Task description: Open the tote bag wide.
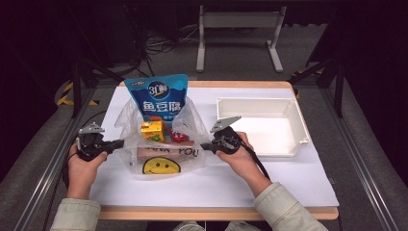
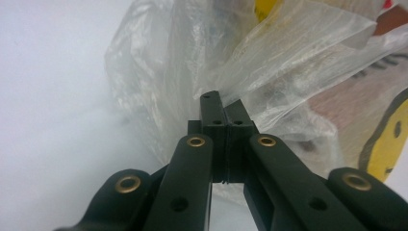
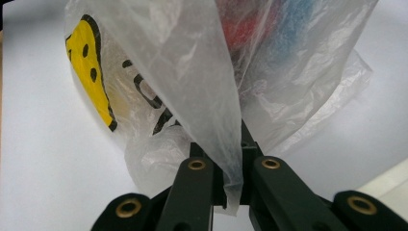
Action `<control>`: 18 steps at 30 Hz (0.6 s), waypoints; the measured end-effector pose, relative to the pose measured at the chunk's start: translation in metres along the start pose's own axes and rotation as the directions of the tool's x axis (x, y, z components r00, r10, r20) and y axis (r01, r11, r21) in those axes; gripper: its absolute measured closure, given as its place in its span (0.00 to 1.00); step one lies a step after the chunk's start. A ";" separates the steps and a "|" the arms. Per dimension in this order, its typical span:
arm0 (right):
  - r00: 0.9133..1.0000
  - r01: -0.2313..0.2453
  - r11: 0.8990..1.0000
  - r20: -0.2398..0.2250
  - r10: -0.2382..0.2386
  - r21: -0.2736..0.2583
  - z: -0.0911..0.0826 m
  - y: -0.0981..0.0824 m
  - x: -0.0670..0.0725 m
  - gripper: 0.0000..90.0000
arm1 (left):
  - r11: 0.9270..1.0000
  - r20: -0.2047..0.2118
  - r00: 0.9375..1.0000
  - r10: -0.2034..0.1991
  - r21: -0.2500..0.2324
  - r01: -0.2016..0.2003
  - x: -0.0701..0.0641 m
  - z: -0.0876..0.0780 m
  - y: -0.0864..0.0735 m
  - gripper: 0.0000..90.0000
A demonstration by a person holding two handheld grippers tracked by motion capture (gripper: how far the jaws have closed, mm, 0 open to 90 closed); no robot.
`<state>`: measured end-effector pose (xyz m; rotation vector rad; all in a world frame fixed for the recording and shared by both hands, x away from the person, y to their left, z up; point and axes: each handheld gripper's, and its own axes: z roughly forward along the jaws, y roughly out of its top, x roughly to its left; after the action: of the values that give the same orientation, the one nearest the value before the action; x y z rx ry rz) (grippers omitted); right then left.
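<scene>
- Right now a clear plastic bag (image 1: 161, 144) printed with a yellow smiley face lies on the white counter (image 1: 211, 185), just left of the white bin (image 1: 262, 125).
- Inside the bag stands a tall blue snack pouch (image 1: 156, 96), its top sticking out of the bag's mouth at the far side.
- In front of the pouch, still within the bag, sit a small yellow box (image 1: 152, 130) and a red item (image 1: 179, 136); a brownish packet (image 1: 166, 152) lies flat nearer the smiley face.
- The white bin is a shallow open tray with raised walls; its floor looks bare.
- The left gripper (image 1: 118, 143) sits at the bag's left edge. In the left gripper view (image 2: 223, 113) its jaws are clenched together, tips against the crinkled plastic; whether any film is pinched between them I cannot tell.
- The right gripper (image 1: 204, 146) is at the bag's right edge, between bag and bin. In the right gripper view (image 3: 226, 166) its jaws are clamped on a fold of the bag's plastic, which runs down between them.
</scene>
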<state>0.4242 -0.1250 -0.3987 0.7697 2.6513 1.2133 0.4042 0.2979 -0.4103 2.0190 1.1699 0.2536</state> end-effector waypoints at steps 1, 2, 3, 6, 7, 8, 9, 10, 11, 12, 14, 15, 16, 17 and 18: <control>1.000 -0.002 1.000 -0.003 0.002 0.006 0.001 -0.001 0.000 0.98 | 1.000 -0.001 1.000 -0.005 0.022 0.005 0.001 0.005 -0.002 1.00; 1.000 -0.002 1.000 -0.003 0.002 0.006 0.001 -0.001 0.000 0.98 | 1.000 -0.001 1.000 -0.005 0.022 0.005 0.001 0.005 -0.002 1.00; 1.000 -0.004 1.000 -0.007 0.004 0.009 0.002 -0.003 0.001 0.98 | 0.999 0.005 1.000 -0.015 0.038 0.015 0.003 0.009 -0.004 1.00; 1.000 -0.008 1.000 -0.010 0.008 0.014 0.003 -0.005 0.001 0.98 | 0.997 0.024 0.999 -0.028 0.068 0.026 0.004 0.018 -0.008 1.00; 1.000 -0.009 1.000 -0.011 0.009 0.016 0.004 -0.006 0.002 0.98 | 0.997 0.024 0.999 -0.023 0.076 0.021 0.003 0.019 -0.008 1.00; 1.000 -0.007 1.000 -0.013 0.007 0.017 0.003 -0.006 0.002 0.97 | 0.997 0.027 0.999 -0.019 0.078 0.017 0.003 0.020 -0.008 1.00; 1.000 -0.006 1.000 -0.017 0.007 0.015 0.003 -0.006 0.002 0.95 | 0.997 0.027 0.999 -0.019 0.078 0.017 0.003 0.020 -0.008 1.00; 1.000 -0.006 1.000 -0.017 0.007 0.015 0.003 -0.006 0.002 0.95 | 0.997 0.028 1.000 -0.015 0.080 0.012 0.002 0.020 -0.008 1.00; 1.000 -0.009 1.000 -0.023 0.009 0.002 0.000 -0.006 0.003 0.91 | 0.997 0.033 0.999 -0.013 0.074 0.011 0.001 0.019 -0.008 1.00; 1.000 -0.009 1.000 -0.023 0.009 0.002 0.000 -0.006 0.003 0.91 | 0.997 0.033 0.999 -0.013 0.074 0.011 0.001 0.019 -0.008 1.00; 0.999 -0.003 1.000 -0.042 0.002 -0.019 -0.005 -0.004 0.005 0.82 | 0.998 0.040 0.999 -0.008 0.064 0.006 0.001 0.017 -0.007 1.00; 0.999 -0.001 1.000 -0.043 0.000 -0.026 -0.007 -0.003 0.006 0.77 | 0.998 0.048 0.999 -0.011 0.060 0.008 0.000 0.016 -0.007 1.00; 0.999 0.002 0.999 -0.045 -0.004 -0.040 -0.011 -0.001 0.007 0.72 | 0.998 0.051 0.999 -0.010 0.057 0.007 0.000 0.016 -0.007 1.00; 0.999 0.006 0.999 -0.050 -0.008 -0.050 -0.013 0.000 0.008 0.67 | 0.999 0.053 0.999 -0.003 0.054 0.001 0.000 0.015 -0.007 1.00; 0.998 0.006 0.998 -0.055 -0.010 -0.068 -0.017 0.003 0.010 0.60 | 0.999 0.055 0.998 -0.003 0.053 0.000 -0.001 0.014 -0.006 1.00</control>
<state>0.4112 -0.1298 -0.3847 0.7245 2.6385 1.3337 0.4068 0.2911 -0.4243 2.0578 1.1552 0.1670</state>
